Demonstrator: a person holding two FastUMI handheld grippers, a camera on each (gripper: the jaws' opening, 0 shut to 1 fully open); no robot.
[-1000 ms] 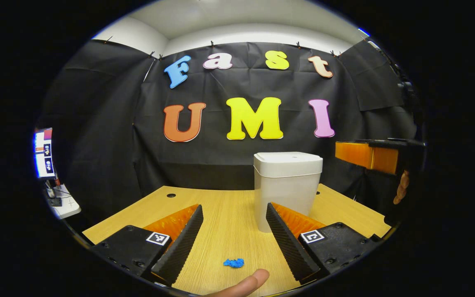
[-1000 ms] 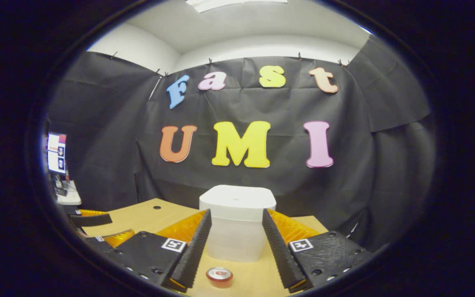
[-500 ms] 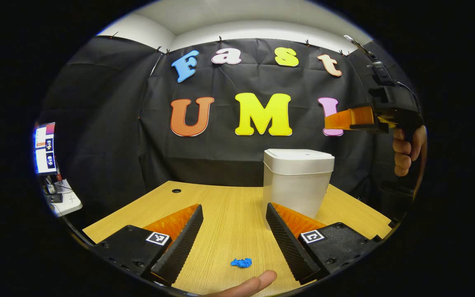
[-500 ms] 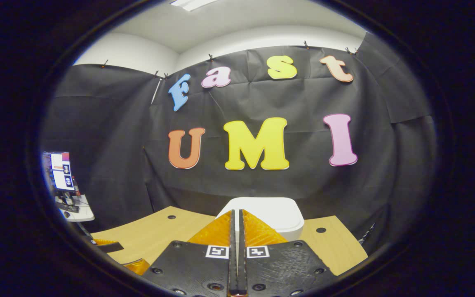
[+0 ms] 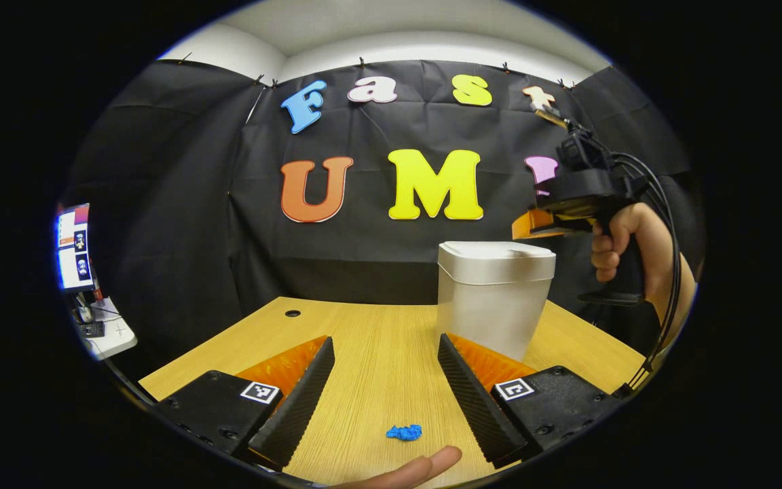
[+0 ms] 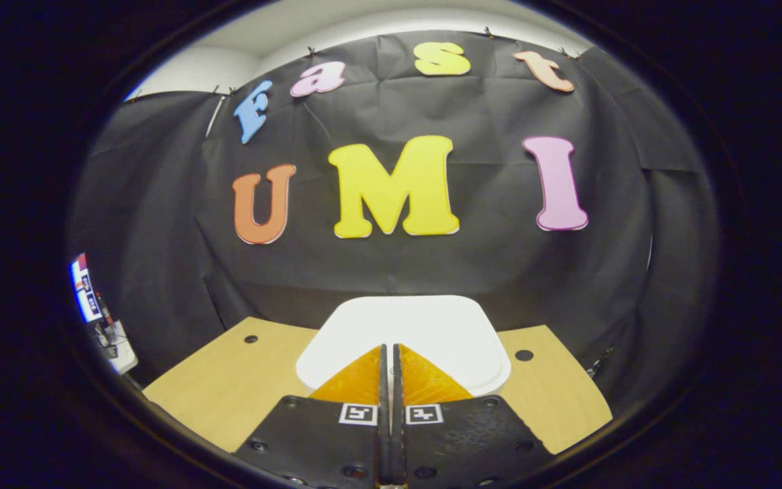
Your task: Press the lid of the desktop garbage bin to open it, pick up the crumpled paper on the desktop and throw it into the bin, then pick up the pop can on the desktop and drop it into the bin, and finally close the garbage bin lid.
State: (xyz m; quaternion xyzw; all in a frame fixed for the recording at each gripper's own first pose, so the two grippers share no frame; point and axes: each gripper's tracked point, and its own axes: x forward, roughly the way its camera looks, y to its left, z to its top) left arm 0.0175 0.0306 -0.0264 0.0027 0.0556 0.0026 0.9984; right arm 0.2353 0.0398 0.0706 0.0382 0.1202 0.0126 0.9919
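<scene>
We see a big wooden counter in front of the black cloth wall, and it has a small round hole near its far edge. On the counter stands the white garbage bin, upright, with its lid flat on top. In the right gripper view we look down on that same lid from close above, with counter on both sides and one hole to the right of the bin. The right claw has its two fingers pressed together with nothing between them, and their tips sit over the near part of the lid; we cannot tell if they touch it. In the left gripper view we see that right claw from the side, hanging just above the right edge of the bin, and a hand holds its grip with black cables running down from it. The left claw has its fingers wide apart with nothing between them, and it is low over the near part of the counter, well apart from the bin. A small blue crumpled paper lies on the counter between those fingers, close to us. A fingertip shows at the bottom edge, just beside the paper. Far off to the left is a lit screen above a small white table.
</scene>
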